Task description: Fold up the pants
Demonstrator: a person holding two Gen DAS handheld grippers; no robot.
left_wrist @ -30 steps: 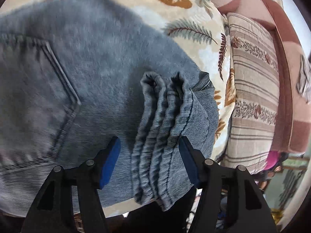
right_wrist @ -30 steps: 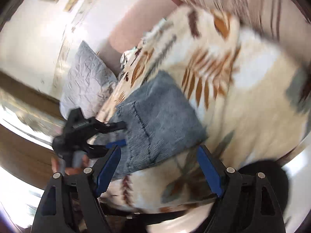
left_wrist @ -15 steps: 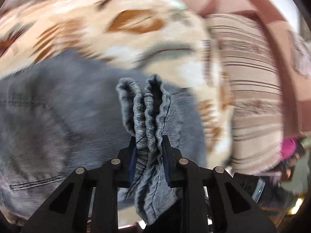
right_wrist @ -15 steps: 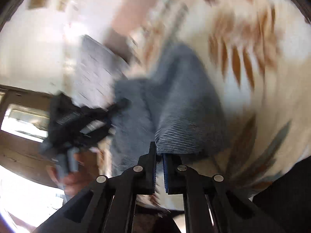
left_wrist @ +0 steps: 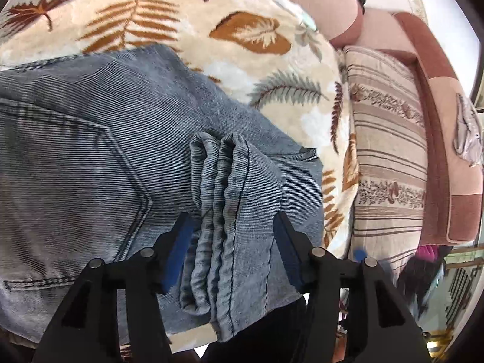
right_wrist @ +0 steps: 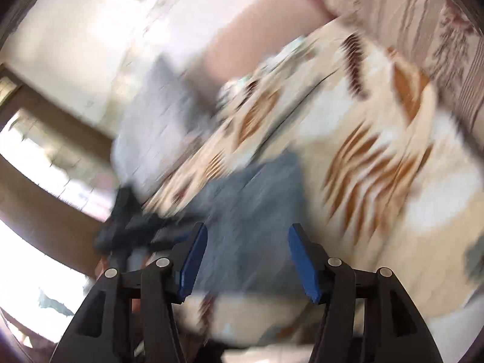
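Two blue pads of our left gripper stand apart and are spreading wider; the bunched hem edges of the pants run up between them, and neither pad presses the cloth. Our right gripper is likewise parting its pads, with blurred grey denim showing in the gap; we cannot tell whether the pads touch it.

One pair of pants lies here: grey-blue ribbed denim, folded into a thick stack, a stitched back pocket facing up on the left of the left wrist view. We count about three rounded fabric folds gathered side by side. It rests on one cream blanket printed with brown leaves, at the blanket's near edge. Beyond the blanket's right edge lies one striped cushion.
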